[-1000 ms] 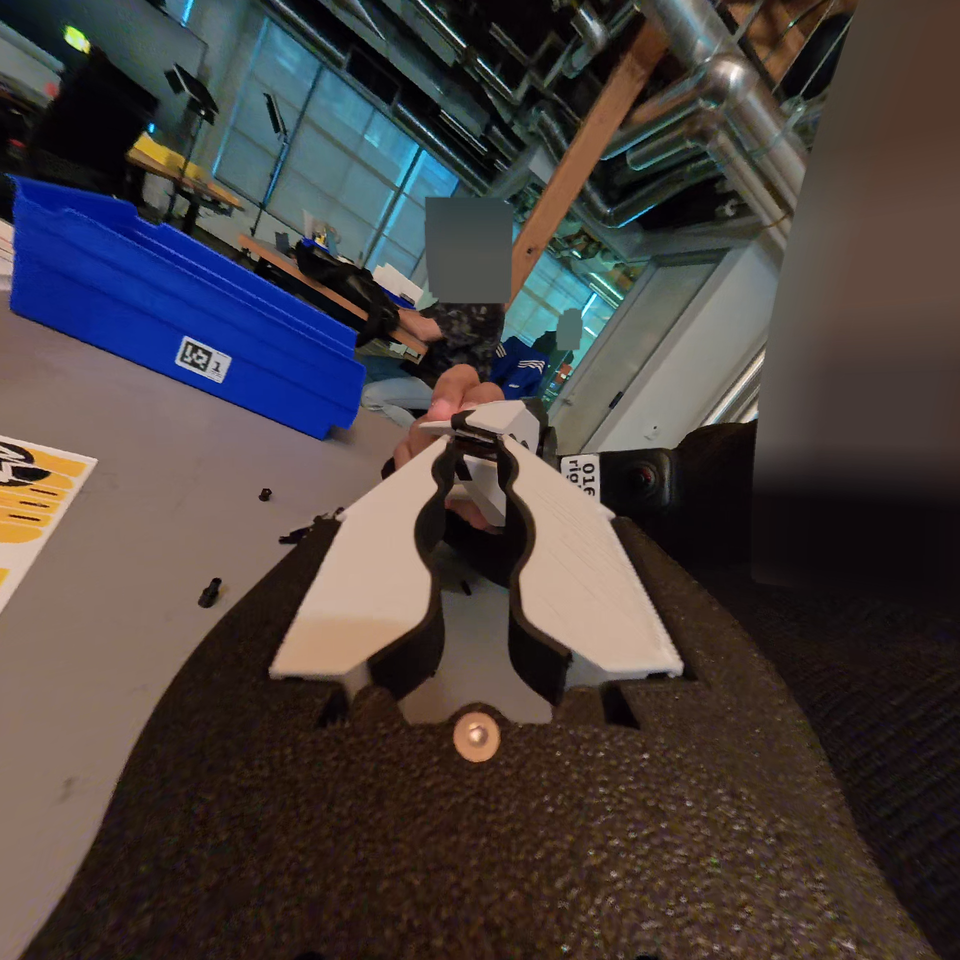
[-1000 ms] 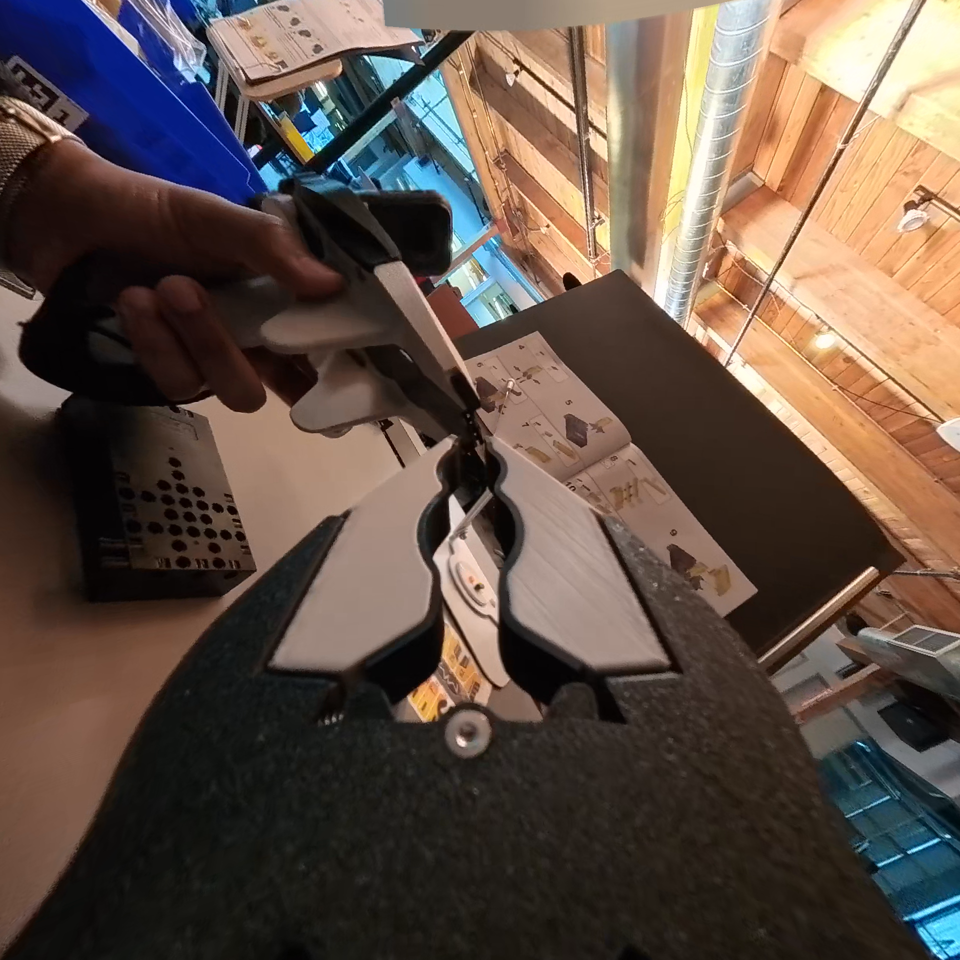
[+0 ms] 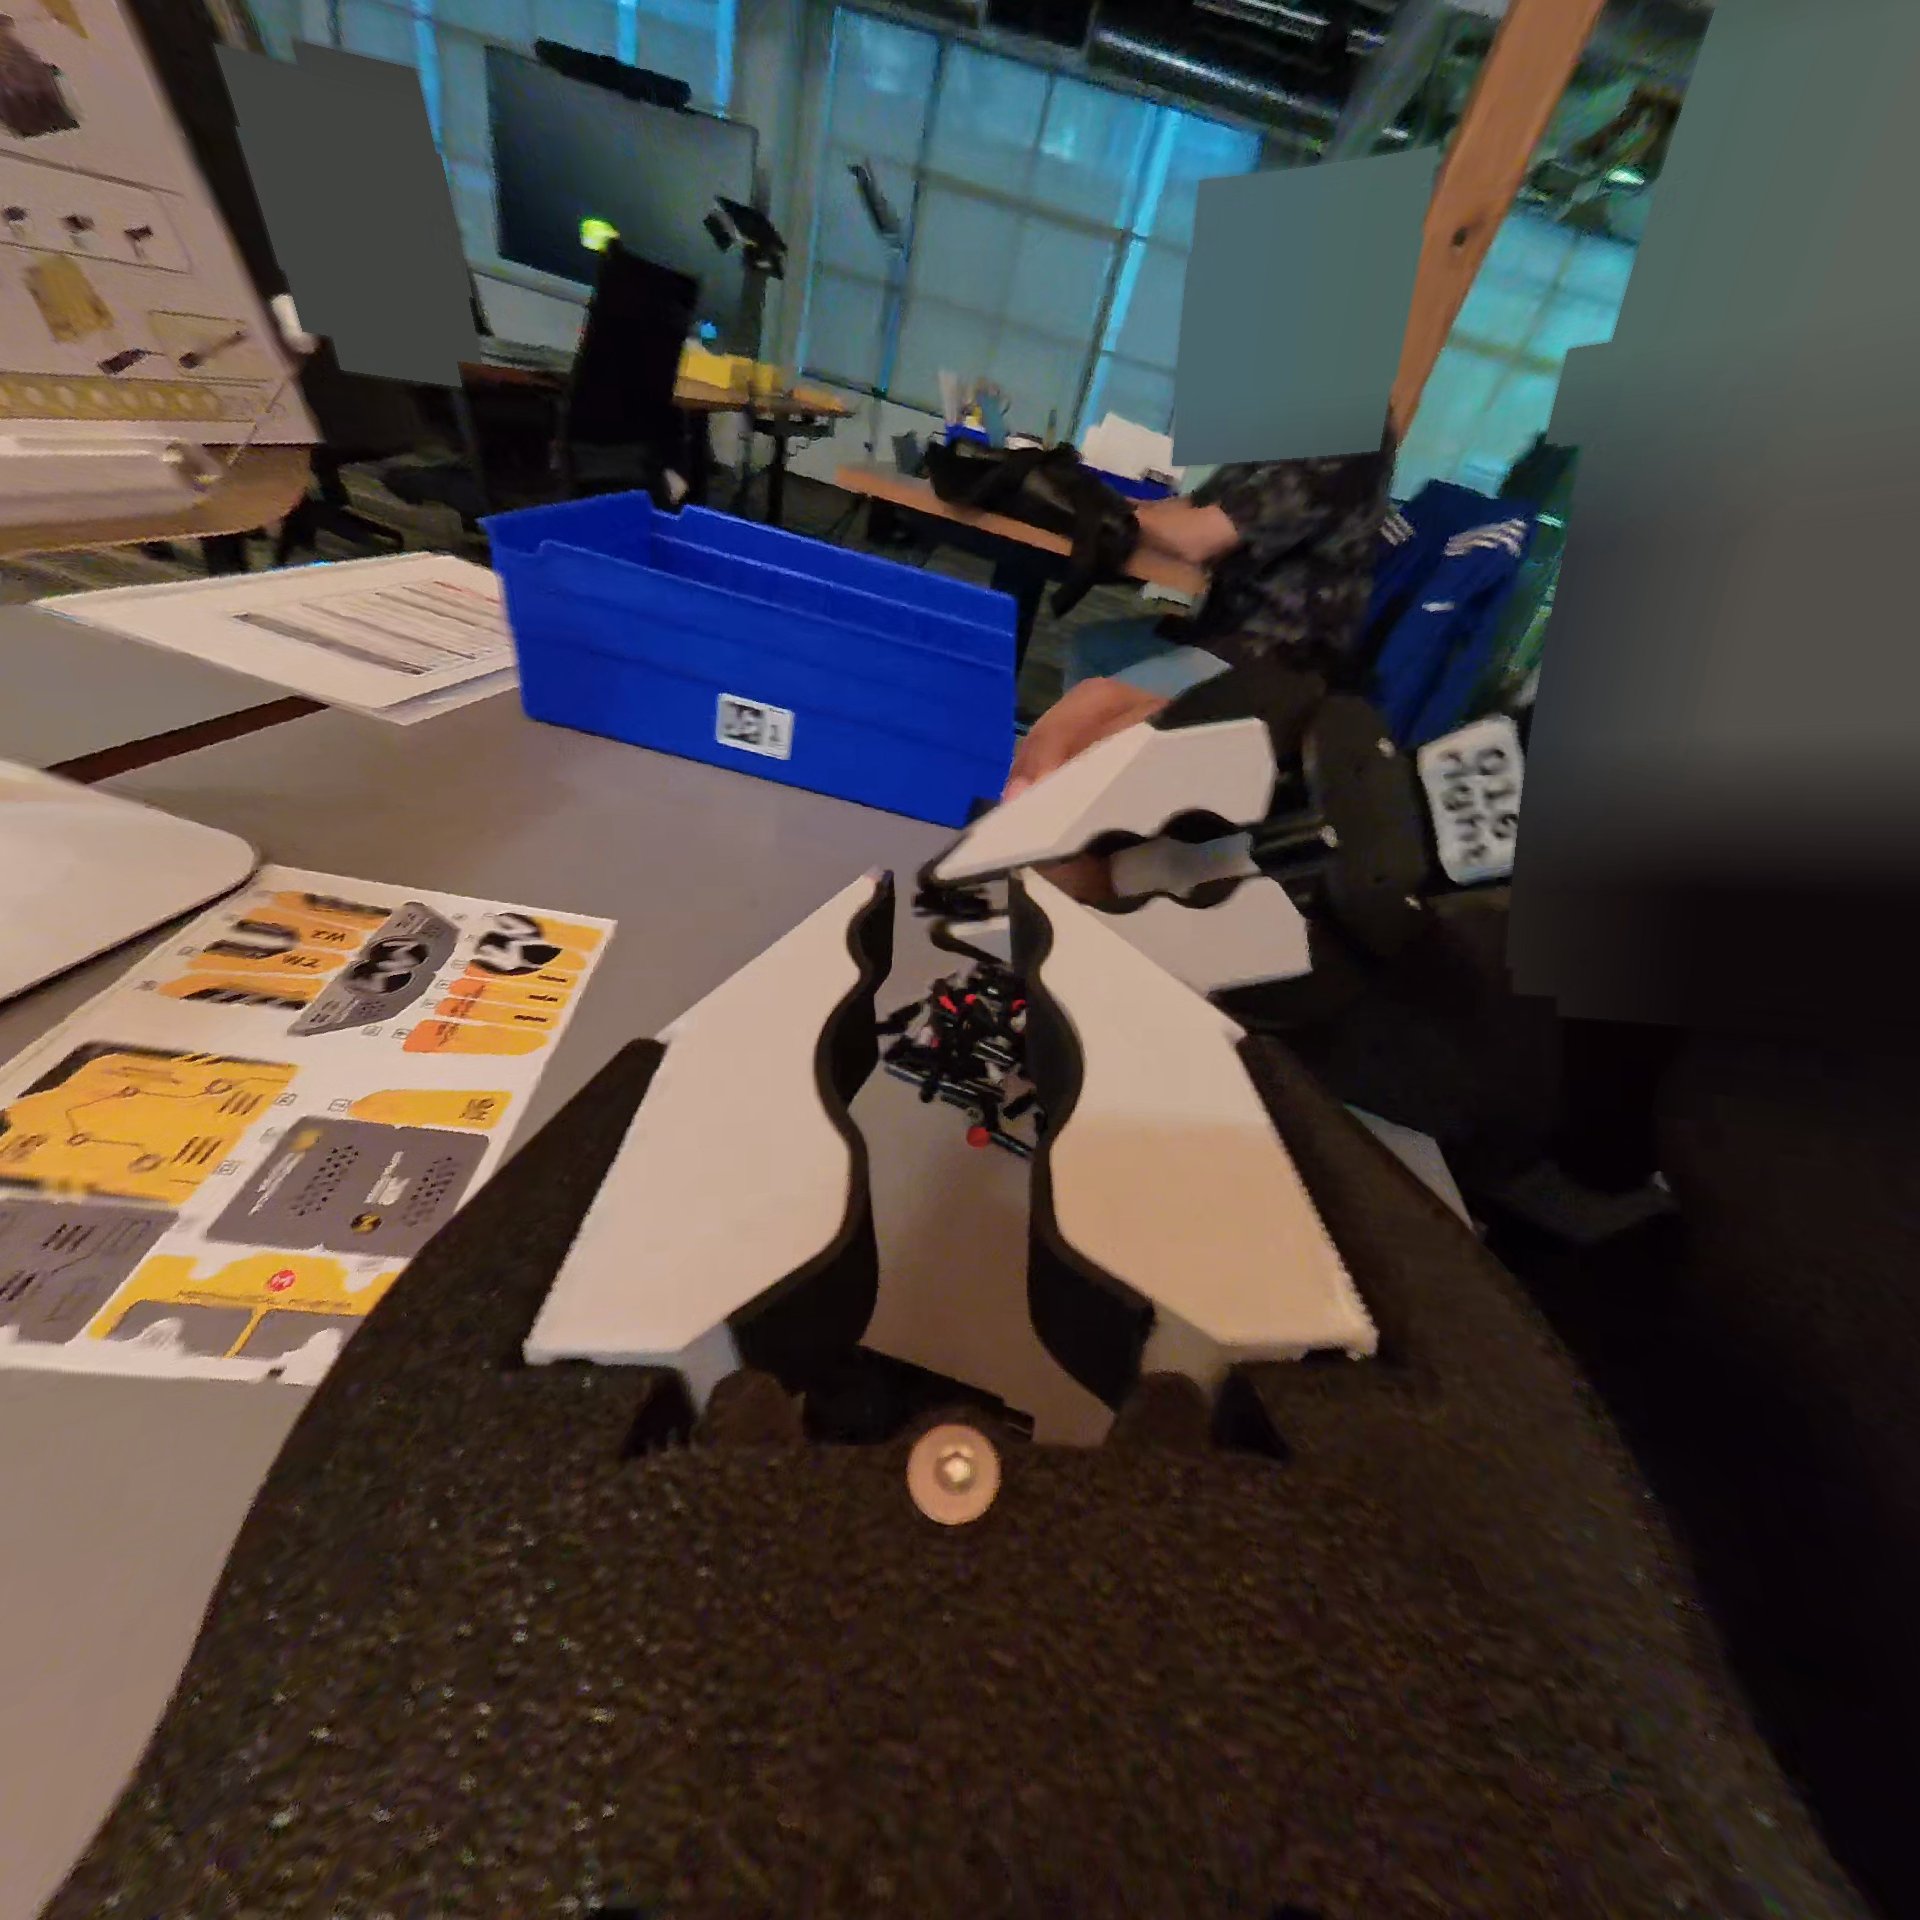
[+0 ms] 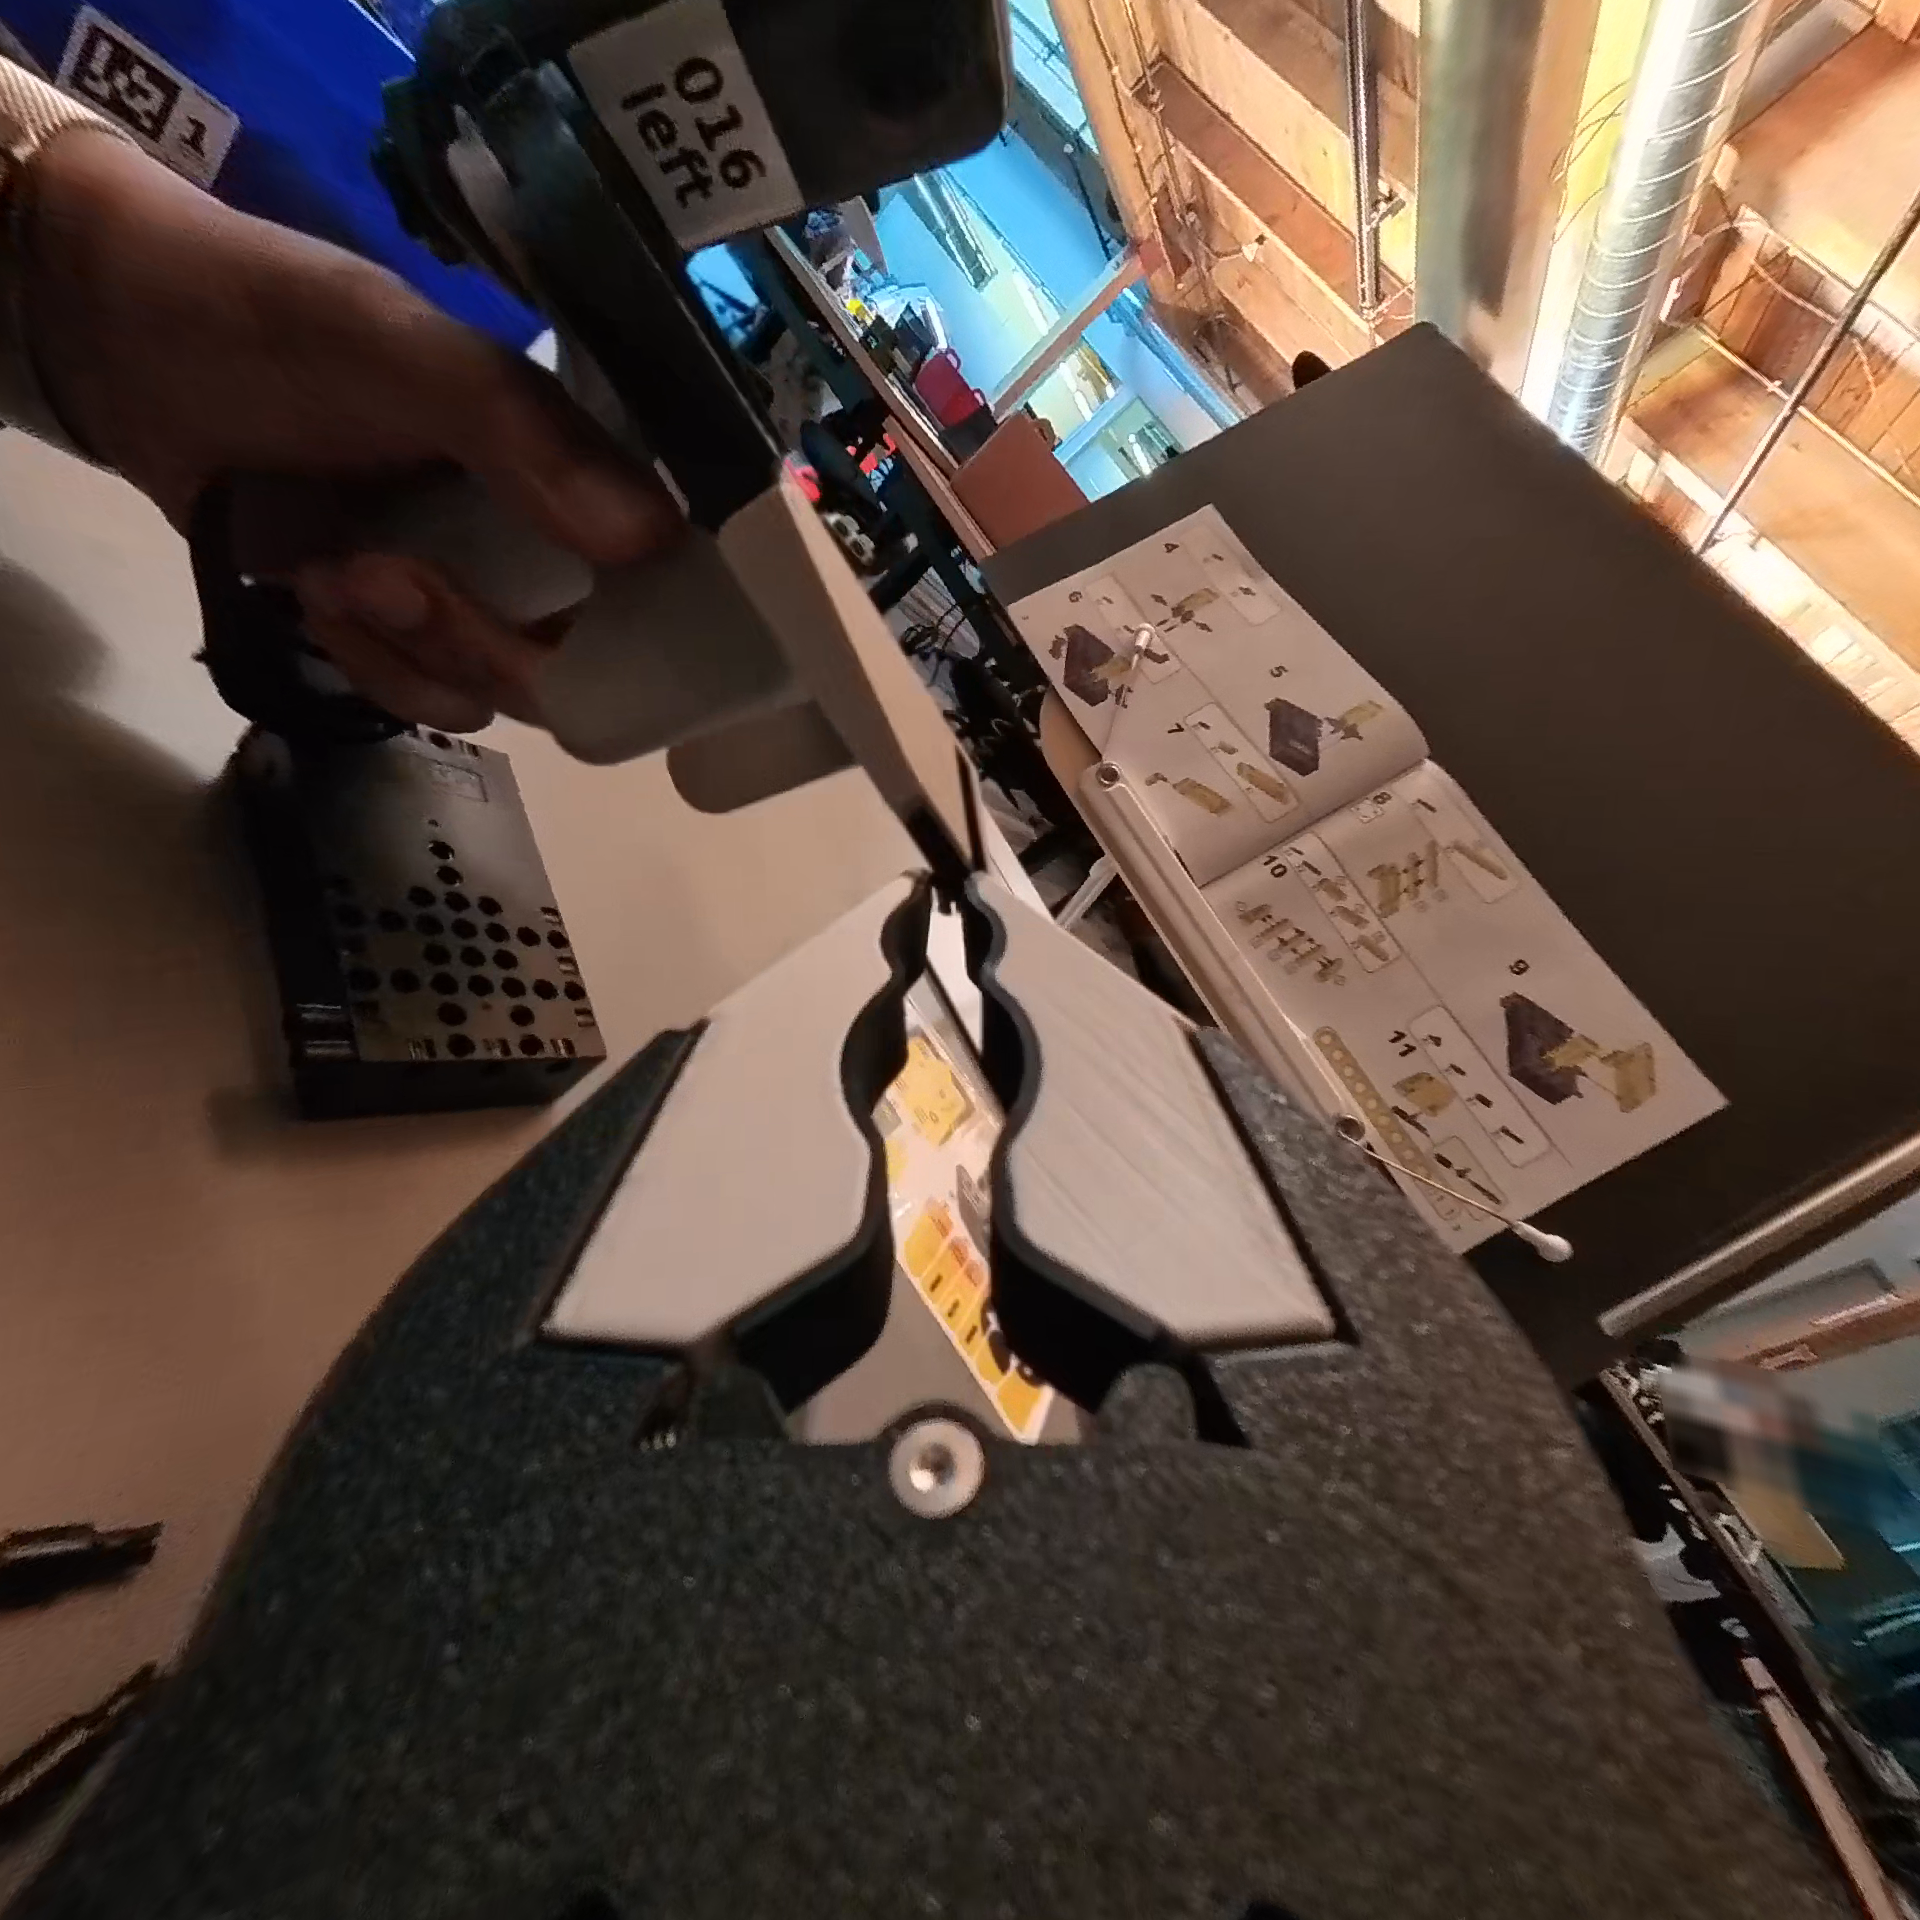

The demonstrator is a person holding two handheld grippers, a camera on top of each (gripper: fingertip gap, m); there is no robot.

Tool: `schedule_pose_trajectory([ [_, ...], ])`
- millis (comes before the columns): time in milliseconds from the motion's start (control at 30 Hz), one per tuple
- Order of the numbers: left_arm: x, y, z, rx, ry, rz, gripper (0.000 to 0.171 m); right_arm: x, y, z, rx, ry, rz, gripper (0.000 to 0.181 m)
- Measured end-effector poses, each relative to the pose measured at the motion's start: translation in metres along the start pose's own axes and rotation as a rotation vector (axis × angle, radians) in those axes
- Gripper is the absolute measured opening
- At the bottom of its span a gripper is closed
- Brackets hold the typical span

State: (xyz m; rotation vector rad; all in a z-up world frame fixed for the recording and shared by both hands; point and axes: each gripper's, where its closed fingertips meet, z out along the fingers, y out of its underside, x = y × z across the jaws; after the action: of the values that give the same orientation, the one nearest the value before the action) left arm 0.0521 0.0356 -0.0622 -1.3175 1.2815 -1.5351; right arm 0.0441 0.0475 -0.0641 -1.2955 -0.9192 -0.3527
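My left gripper [image 3: 951, 894] is open, with its fingers apart above a pile of small black and red parts [image 3: 966, 1039] on the grey table [image 3: 623, 831]. My right gripper [image 4: 948, 883] is shut on a small black part [image 3: 958, 933] held at its tips. In the left wrist view the right gripper [image 3: 940, 881] comes in from the right, and its tips sit just between my left fingertips. In the right wrist view the left gripper [image 4: 951, 842], held by a hand [image 4: 312, 436], points down to meet my right tips.
A blue bin [image 3: 758, 634] stands at the back of the table. A yellow and grey sticker sheet [image 3: 260, 1122] lies at the left. A black perforated box [image 4: 416, 914] sits under the hand. An open instruction booklet [image 4: 1351, 883] leans on a black stand. People sit at a far table. Less than 4 cm separates the two grippers' tips.
My left gripper has opened from shut and has turned down towards the table, so the pile of parts now shows. My right gripper stays shut on its small part.
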Motion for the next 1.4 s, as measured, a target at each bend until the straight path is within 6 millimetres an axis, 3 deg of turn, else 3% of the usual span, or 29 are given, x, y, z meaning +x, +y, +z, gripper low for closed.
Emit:
schedule_pose_trajectory([
  [300,-0.003,-0.002,-0.003,0.014,0.039,-0.095,0.018,-0.001,0.0,-0.001,0.005,-0.001,-0.003,0.006],
  [567,-0.004,-0.007,-0.006,0.055,0.069,-0.149,0.0,0.001,0.002,-0.002,0.009,0.008,0.005,0.006],
  [833,-0.004,-0.011,-0.009,0.089,0.094,-0.17,0.0,0.004,0.001,-0.003,0.015,0.012,0.03,0.006],
  [1133,0.003,-0.007,-0.006,0.074,0.144,-0.208,0.017,0.003,0.001,-0.002,0.012,0.011,0.029,0.006],
  [1400,0.0,-0.002,-0.003,0.041,0.125,-0.217,0.018,0.003,-0.004,-0.004,0.035,0.015,0.025,0.006],
])
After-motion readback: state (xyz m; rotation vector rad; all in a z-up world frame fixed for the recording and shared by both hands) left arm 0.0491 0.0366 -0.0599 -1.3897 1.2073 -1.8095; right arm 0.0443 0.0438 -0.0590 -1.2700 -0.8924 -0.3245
